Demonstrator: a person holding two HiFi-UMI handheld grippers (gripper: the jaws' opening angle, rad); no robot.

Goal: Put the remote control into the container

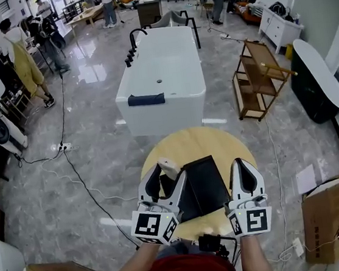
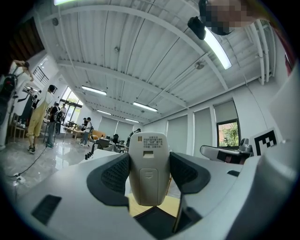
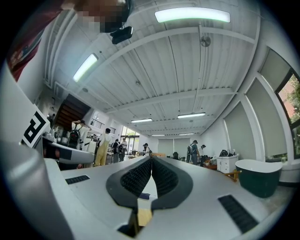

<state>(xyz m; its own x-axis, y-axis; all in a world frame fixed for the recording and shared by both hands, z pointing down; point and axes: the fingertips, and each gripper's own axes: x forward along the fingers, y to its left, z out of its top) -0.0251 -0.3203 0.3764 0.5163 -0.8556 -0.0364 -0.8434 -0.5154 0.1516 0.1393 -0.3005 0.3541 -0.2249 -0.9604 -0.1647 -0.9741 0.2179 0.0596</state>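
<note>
Clamping the remote (image 2: 148,164) upright, left gripper (image 1: 165,182) sits at the left edge of the container (image 1: 208,179). Head view shows it only end-on and pale; left gripper view shows its label (image 2: 151,140) and battery cover (image 2: 148,182). Right gripper (image 3: 151,177), jaws pressed together on nothing, at the container's right edge.

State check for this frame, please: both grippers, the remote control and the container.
left gripper: shut on the remote control.
remote control: clamped between the left jaws, battery-cover side toward the gripper's camera, not yet in the container.
right gripper: shut, nothing between its jaws.
container: black, open, on the round table.
</note>
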